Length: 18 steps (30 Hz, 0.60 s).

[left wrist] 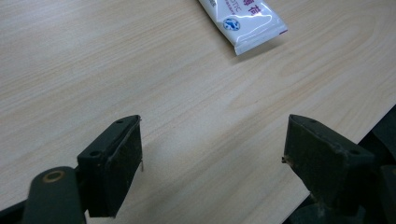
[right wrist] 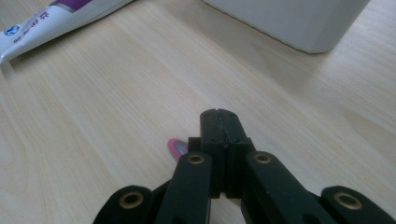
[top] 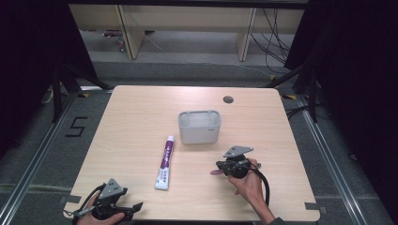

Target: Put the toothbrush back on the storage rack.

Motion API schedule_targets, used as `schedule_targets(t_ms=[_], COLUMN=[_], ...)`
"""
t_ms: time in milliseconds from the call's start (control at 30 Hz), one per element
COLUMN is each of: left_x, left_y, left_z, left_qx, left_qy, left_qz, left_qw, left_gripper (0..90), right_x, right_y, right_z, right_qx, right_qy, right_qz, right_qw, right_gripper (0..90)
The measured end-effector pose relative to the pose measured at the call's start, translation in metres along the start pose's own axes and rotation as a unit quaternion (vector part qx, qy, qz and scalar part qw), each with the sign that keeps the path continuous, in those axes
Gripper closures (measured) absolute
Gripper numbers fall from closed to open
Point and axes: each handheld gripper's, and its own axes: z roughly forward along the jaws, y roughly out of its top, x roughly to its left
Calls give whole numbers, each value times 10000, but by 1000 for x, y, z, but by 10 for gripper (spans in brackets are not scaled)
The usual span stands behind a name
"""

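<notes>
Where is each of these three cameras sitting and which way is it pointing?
High view: above the person's side, looking forward and down on the table; hands with left gripper and right gripper show.
Left gripper view: along its open jaws toward the toothpaste tube.
Right gripper view: along its shut jaws, a pink piece beside them, toward the grey bin.
All views share the tube.

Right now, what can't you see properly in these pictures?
- Pink thing in the right gripper: right gripper view, mostly hidden behind the shut jaws.
- Toothpaste tube: left gripper view, cut off by the top edge.
- Grey box: high view, its inside is too small to tell.
</notes>
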Motion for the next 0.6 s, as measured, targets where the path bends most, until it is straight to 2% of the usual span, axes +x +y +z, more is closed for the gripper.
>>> schedule_targets(t_ms=[67, 100, 200, 233, 267, 300, 367, 467, 500, 567, 600], left_x=[0, 0, 0, 0, 0, 0, 0, 0, 0, 0, 0], left_y=[0, 0, 0, 0, 0, 0, 0, 0, 0, 0, 0], left_z=[0, 0, 0, 0, 0, 0, 0, 0, 0, 0, 0], left_qx=[3, -1, 18, 16, 16, 5, 6, 23, -15, -12, -13], left_qy=[-3, 13, 15, 17, 17, -2, -2, 16, 6, 6, 7], left_qz=[-1, -7, 20, 18, 18, -2, -1, 18, 24, 27, 26], left_qw=[10000, 10000, 10000, 10000, 10000, 10000, 10000, 10000, 10000, 10000, 10000], left_gripper=[188, 188, 188, 188, 188, 188, 188, 188, 188, 188, 188], right_x=[1, 1, 2, 4, 4, 4, 4, 5, 4, 6, 5], right_y=[2, 3, 4, 5, 5, 5, 5, 5, 5, 4, 4], right_z=[5, 9, 15, 14, 14, 17, 19, 20, 20, 21, 20], right_qx=[-17, 101, 54, 208, 208, 183, 166, 234, 236, 216, 309], right_qy=[-18, -2, -5, 58, 58, 43, 30, 46, 10, 70, 87], right_qz=[70, 22, -82, 65, 65, -71, -93, -61, -117, -24, -20], right_qw=[10000, 9999, 10000, 9997, 9997, 9998, 9998, 9997, 9997, 9997, 9995], right_gripper=[900, 900, 900, 900, 900, 900, 900, 900, 900, 900, 900])
